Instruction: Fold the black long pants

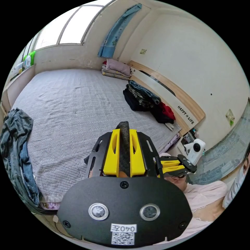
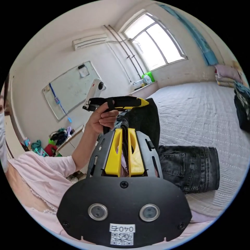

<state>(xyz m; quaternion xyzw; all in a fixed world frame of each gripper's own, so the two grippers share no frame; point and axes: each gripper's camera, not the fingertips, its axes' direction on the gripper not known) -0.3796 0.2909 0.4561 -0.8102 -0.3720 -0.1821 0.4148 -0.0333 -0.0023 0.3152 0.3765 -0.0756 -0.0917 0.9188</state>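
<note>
Both grippers lift the black pants over the bed.

The left gripper (image 1: 124, 131) pinches a strip of the black pants (image 2: 187, 168); the right gripper (image 2: 125, 132) pinches dark cloth too. At 3 o'clock in the right gripper view, the rest lies on the bed (image 2: 208, 112).

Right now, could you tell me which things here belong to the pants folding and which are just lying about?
In the job:
- black long pants, lying on the bed
- left tongs, shut on dark cloth
- right tongs, shut on dark cloth

Lying about:
- pile of dark clothes by the headboard
- folded bedding
- denim garments at the bed's edge
</note>
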